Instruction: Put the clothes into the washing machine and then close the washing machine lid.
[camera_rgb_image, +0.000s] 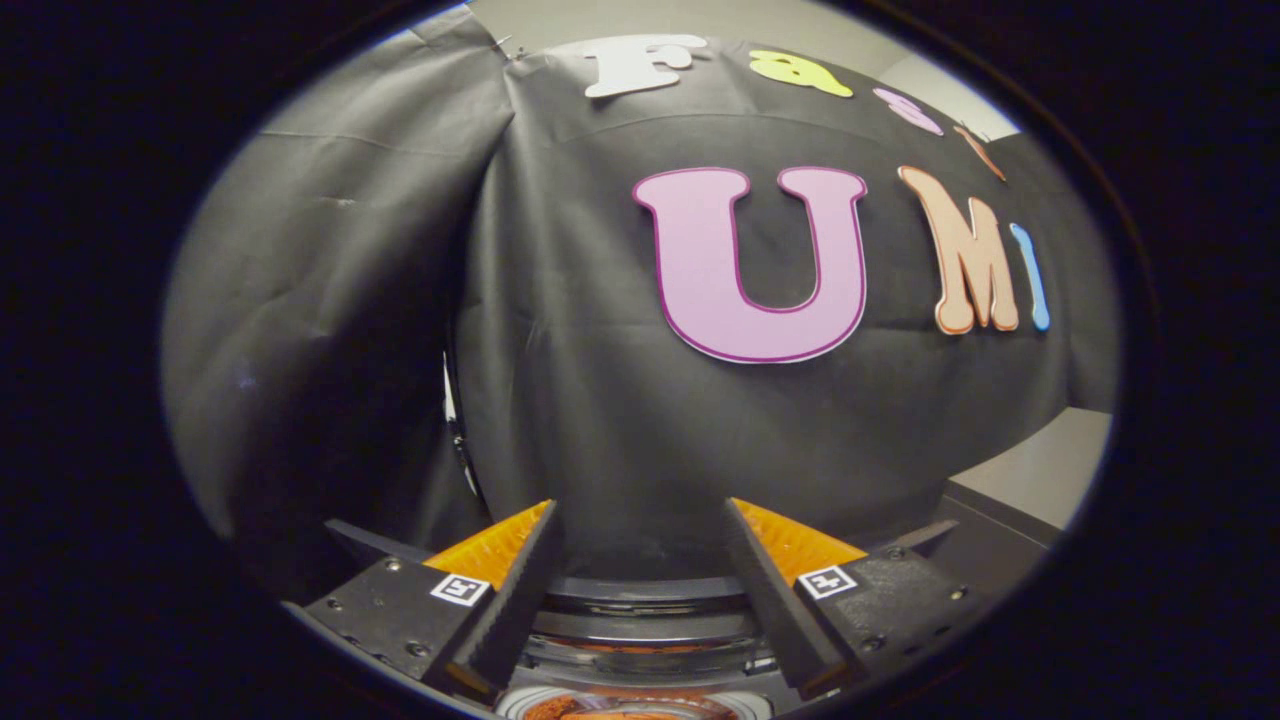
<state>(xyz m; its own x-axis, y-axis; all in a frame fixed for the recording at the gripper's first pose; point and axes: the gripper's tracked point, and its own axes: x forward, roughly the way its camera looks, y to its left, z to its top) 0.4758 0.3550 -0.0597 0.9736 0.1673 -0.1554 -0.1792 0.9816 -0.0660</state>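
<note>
Holding my tongs (640, 530) spread wide, I have nothing between the two fingers (515, 600); they angle apart toward eleven and one o'clock, each carrying a small square marker on its base block.

Nearest to me, at six o'clock and low between the finger roots, a pale round rim surrounds something reddish-brown (610, 708) that looks like cloth. I take it for the clothes lying in the mouth of the washing machine (640, 640), though so little of it shows that I cannot tell for sure.

Just above that, between the fingers, come the stacked dark curved bands of the machine's round opening. Whether its lid is up or down I cannot tell from here.

Beyond the fingertips, from ten through two o'clock, hangs the black cloth wall (620, 420) of the booth, creased and folded, with a vertical seam toward ten o'clock where two panels meet.

At four o'clock, past the right finger, a dark ledge (1000, 525) runs off with a pale grey surface (1050, 470) behind it.
</note>
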